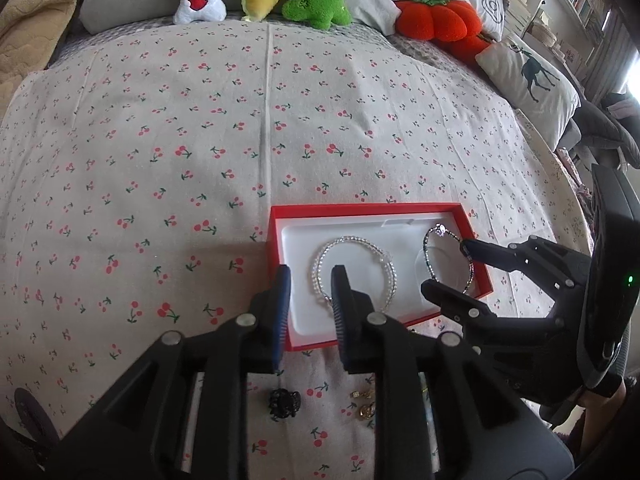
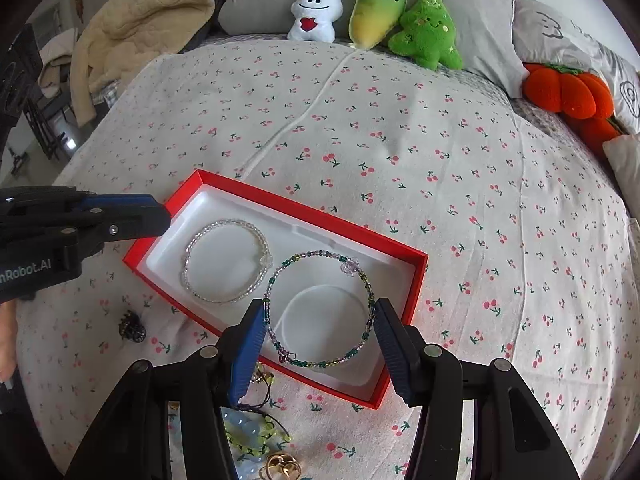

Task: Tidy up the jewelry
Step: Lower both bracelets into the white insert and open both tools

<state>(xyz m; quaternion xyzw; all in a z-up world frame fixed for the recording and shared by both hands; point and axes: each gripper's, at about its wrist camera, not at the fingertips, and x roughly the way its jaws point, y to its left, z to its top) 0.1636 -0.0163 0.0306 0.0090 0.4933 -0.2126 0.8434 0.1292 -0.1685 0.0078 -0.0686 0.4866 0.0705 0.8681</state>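
The shallow red cardboard box with a white liner (image 2: pixel 416 276) sits mid-frame, holding a clear beaded bracelet (image 2: pixel 226 260) and a green-and-purple beaded bracelet (image 2: pixel 320 308). The right gripper (image 2: pixel 320 344) straddles the latter with jaws spread, seemingly not touching. The left gripper (image 1: pixel 310 304) is parted at the box's left edge.

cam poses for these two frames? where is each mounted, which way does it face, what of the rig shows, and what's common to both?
Left wrist: sits on the left gripper, faces across the cherry-print bedspread toward the pillows; own open fingers straddle the red box's near-left wall; right gripper enters from the right.
Right wrist: sits on the right gripper, faces the same way; open fingers flank the green-and-purple beaded bracelet; left gripper enters from the left.
Shared: box, clear beaded bracelet, black hair claw, plush toys.
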